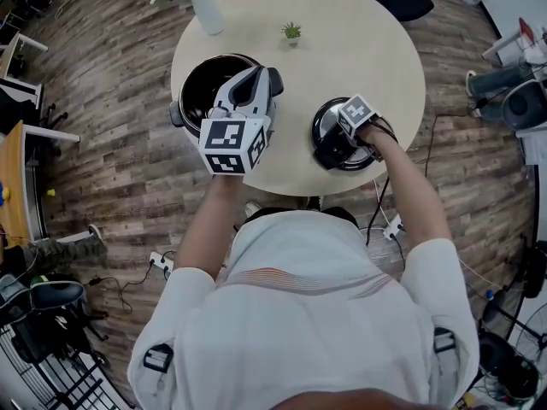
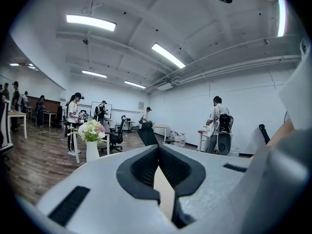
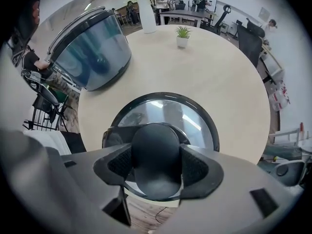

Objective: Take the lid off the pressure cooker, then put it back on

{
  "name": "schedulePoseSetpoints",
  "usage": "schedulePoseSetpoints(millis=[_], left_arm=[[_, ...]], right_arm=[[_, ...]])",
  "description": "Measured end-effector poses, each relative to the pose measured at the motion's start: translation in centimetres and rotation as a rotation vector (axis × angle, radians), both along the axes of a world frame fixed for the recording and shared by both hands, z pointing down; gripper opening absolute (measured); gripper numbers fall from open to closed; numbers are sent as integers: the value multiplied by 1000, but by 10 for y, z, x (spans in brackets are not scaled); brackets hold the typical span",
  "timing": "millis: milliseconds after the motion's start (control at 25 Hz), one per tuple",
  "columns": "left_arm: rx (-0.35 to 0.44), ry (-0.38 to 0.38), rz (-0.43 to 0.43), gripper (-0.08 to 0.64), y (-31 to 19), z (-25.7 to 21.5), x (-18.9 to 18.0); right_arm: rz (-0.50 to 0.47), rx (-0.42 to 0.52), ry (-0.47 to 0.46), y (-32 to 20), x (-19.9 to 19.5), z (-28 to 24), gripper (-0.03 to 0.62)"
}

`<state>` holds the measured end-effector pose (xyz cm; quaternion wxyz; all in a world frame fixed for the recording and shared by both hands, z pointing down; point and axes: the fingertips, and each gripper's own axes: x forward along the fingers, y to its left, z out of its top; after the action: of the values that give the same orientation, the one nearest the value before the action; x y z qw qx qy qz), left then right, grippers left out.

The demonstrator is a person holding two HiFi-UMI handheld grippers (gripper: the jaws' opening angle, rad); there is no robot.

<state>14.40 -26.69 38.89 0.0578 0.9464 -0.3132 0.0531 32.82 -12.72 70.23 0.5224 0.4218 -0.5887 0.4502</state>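
head: steeply down | left: level | right: close, down; shares lid (image 1: 324,120) (image 3: 165,110) with head

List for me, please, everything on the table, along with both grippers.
table: one, beige, round, on wood floor
pressure cooker: one, black inside, open, table's left part
lid: one, glass with black knob, flat on table's right part
vase of flowers: one, white, table's far edge
potted plant: one, small, green, far middle
left gripper: one, white-grey, above the cooker's near rim, jaws together, empty
right gripper: one, pointing down, jaws closed on the knob
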Motion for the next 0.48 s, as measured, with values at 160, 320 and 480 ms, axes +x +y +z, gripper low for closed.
schedulePoseSetpoints(millis=[160, 320, 480], left_arm=[[-7, 9, 6, 5, -1, -2, 1], [-12, 12, 12, 5, -5, 0, -1], [-3, 21, 12, 5, -10, -6, -9]], right_arm=[[21, -1, -1, 7, -1, -3, 291], [13, 98, -48, -3, -7, -3, 346], [77, 313, -112, -17, -19, -56, 360]])
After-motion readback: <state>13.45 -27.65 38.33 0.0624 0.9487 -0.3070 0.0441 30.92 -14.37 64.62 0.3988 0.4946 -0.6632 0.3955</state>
